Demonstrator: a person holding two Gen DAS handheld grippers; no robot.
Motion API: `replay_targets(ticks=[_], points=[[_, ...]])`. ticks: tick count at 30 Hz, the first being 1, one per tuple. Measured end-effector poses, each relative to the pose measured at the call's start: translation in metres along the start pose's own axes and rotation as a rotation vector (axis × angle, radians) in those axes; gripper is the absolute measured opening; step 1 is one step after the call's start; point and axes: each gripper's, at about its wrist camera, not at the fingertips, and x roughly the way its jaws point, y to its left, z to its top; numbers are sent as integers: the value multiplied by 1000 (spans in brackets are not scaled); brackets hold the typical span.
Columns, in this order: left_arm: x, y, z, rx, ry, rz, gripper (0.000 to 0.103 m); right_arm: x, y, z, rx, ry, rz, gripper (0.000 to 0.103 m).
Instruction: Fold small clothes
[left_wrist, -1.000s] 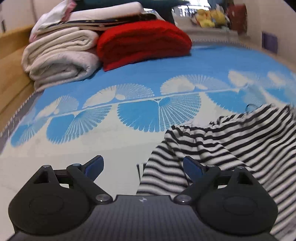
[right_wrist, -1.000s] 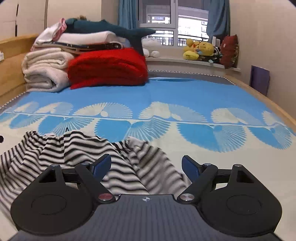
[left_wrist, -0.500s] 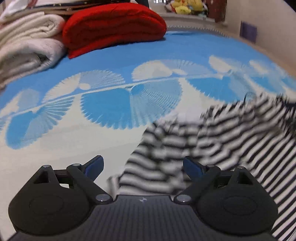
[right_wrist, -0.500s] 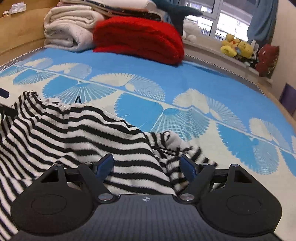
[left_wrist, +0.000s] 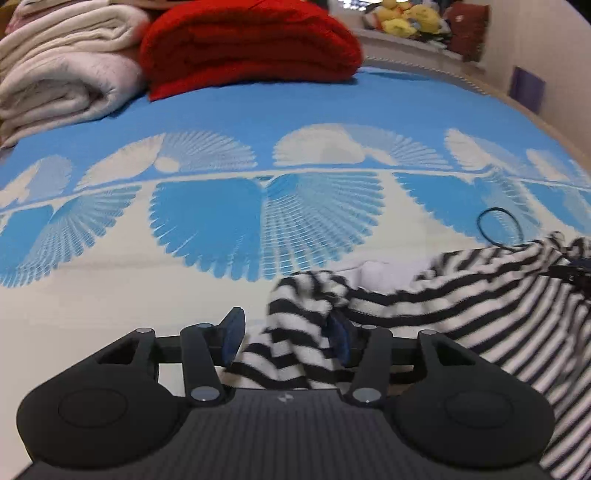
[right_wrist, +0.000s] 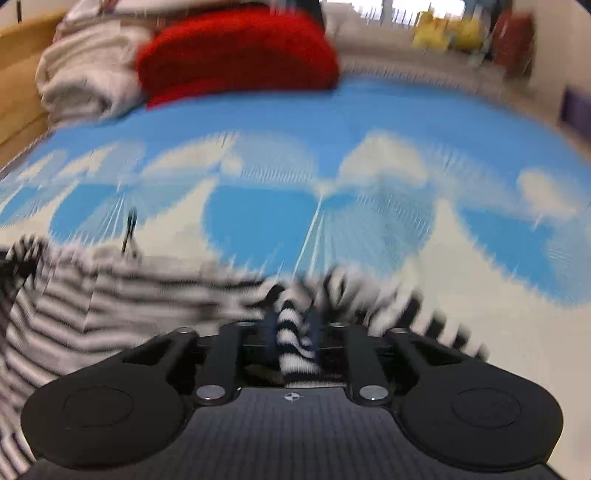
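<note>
Left wrist view: the left gripper (left_wrist: 287, 334) is closing, with a bunched edge of the striped garment (left_wrist: 480, 295) between its blue pads (left_wrist: 232, 328); the left pad stands just clear of the cloth, so no grip is made yet. The garment lies crumpled on the blue-and-white bedspread (left_wrist: 221, 110), spreading away to the right, with a thin dark cord (left_wrist: 496, 229) looping out from its far edge. Folded cream blankets (left_wrist: 66, 81) and a red blanket (left_wrist: 251, 44) are stacked well apart at the head of the bed.

Right wrist view (heavily motion-blurred): the right gripper (right_wrist: 291, 334) is closing too, its jaws narrow and pinching a fold of the same garment (right_wrist: 110, 302), which extends leftward over the bedspread (right_wrist: 369, 122).

Handling, as a judgement: the cloth looks light, soft and limp, so it will sag and drape between two holds. Take it at opposite edges or corners, gathering only a single layer.
</note>
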Motion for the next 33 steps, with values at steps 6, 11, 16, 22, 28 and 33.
replay_targets(ticks=[6,11,16,22,28,33], points=[[-18,9,4,-37,-56,0,76,-59,-43,14,101,-155,-35,56],[-10,4,1,-18,-12,-10,76,-42,-63,7,88,-38,-105,56],[1,-7,-6,71,20,79,74,-32,-51,2,19,23,-101,14],[2,9,-5,-7,22,68,79,-33,-89,9,274,-62,-144,24],[-29,5,-6,-27,-17,14,90,-54,-81,10,263,-114,-135,56],[-85,-6,-34,20,-69,-11,103,-137,-58,-12,189,-235,-69,77]])
